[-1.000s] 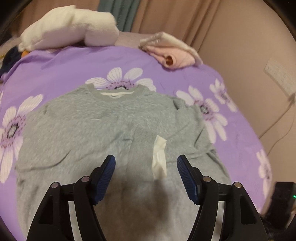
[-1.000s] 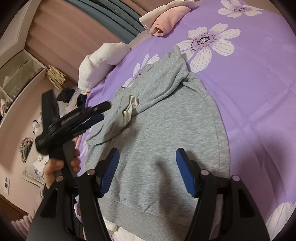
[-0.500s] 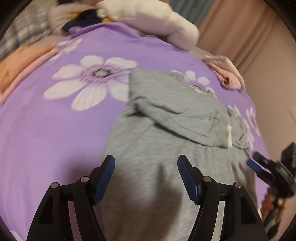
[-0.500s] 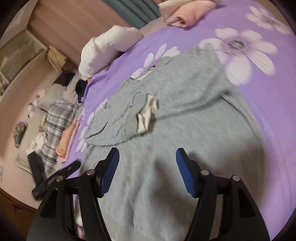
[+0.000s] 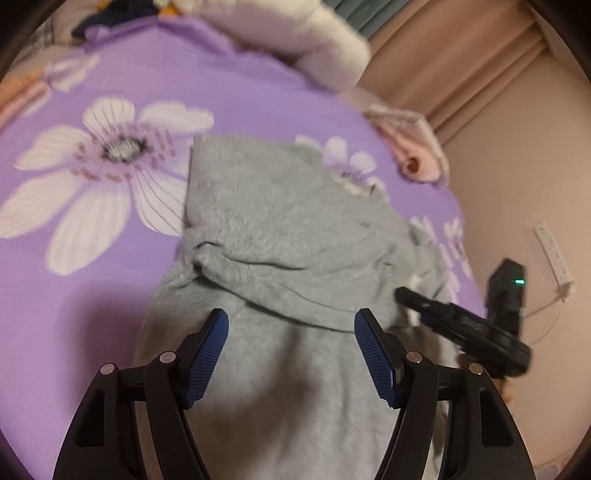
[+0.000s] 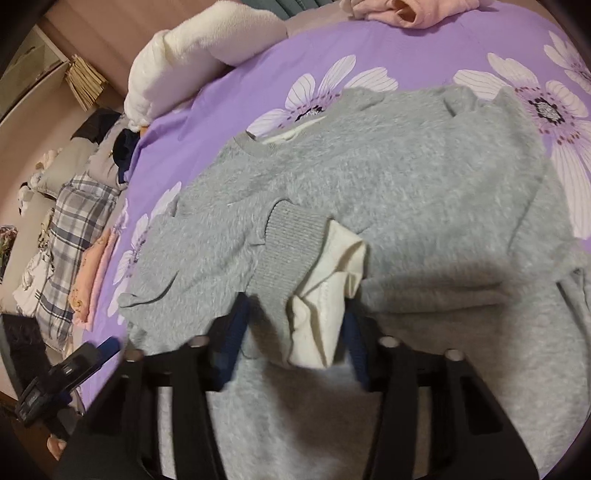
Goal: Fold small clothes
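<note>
My left gripper (image 5: pixel 291 354) hangs over the lower body of the grey sweater (image 5: pixel 288 236), blue pads (image 5: pixel 207 354) spread wide with nothing between them, only fleece below. Just ahead of the tips a sleeve lies folded across the chest, making a soft ridge. Over to my right gripper (image 6: pixel 295 339): its fingers straddle the ribbed cuff (image 6: pixel 284 240) and the cream lining (image 6: pixel 325 291) poking out of it, the fabric draped right over the tips. They're blurred and half buried, so I cannot tell whether they're pinching the cuff or merely around it. In the left wrist view, that same gripper shows as a dark shape at the sweater's right side. Moving outward, the sweater sits in the middle of the purple flowered bedspread (image 5: pixel 74 295), collar (image 6: pixel 258 146) pointing towards the far edge. To my left there's a broad stretch of bare purple cloth beside the sweater's folded edge; on the right, the garment runs close to the bed's right edge, next to the beige wall (image 5: pixel 517 166). At the far edge lie a white fluffy bundle (image 6: pixel 199 48) and rolled pink clothes (image 6: pixel 410 9). Beyond the left edge sits a plaid heap (image 6: pixel 70 221) with folded pink pieces (image 6: pixel 96 273).
</note>
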Motion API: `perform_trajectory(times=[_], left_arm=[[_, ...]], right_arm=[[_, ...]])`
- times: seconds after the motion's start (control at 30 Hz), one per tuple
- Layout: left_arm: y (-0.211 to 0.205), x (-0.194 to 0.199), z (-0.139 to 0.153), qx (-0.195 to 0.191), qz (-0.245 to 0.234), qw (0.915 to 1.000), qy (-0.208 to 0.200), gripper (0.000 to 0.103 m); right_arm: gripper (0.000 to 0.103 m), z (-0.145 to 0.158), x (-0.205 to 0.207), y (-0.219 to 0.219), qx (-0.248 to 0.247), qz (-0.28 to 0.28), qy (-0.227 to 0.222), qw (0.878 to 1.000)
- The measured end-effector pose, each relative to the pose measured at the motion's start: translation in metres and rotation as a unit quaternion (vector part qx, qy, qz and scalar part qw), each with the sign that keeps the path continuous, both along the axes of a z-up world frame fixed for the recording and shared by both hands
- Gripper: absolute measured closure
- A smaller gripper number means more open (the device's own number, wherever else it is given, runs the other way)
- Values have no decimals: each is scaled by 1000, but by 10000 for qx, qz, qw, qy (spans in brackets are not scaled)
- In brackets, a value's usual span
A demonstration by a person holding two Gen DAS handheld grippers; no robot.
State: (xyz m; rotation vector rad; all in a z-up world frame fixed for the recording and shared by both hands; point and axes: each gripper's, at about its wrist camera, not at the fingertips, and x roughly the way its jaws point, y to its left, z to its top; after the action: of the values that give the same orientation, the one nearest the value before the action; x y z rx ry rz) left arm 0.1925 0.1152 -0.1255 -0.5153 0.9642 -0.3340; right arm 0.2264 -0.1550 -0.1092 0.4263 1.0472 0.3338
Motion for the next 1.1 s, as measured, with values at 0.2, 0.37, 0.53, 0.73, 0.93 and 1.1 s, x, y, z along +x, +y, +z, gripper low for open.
perform_trajectory(times=[0.2,0.37,0.53,0.73,0.93,1.1], left_arm=[[0,18,-9,-121,571,9981,-211,34],[10,12,-3,2,1092,9923,-586,34],[17,10,-13,69,1098,9935,-298,34],[14,-19,-2,607,557,9966,-41,34],[-9,-53,13,1173,148,9924,-328,34],[-36,-57,-1,1486,-242,9885,-165,34]], right_arm=[[91,24,6,8,-254,175,-436,9986],[92,34,-1,-3,-185,55,-627,9978],[82,0,7,-6,-333,23,-211,9992],[64,27,-25,-20,-479,114,-648,9967],[64,24,-55,-15,-774,663,-741,9920],[64,3,-59,-7,-1257,826,-411,9878]])
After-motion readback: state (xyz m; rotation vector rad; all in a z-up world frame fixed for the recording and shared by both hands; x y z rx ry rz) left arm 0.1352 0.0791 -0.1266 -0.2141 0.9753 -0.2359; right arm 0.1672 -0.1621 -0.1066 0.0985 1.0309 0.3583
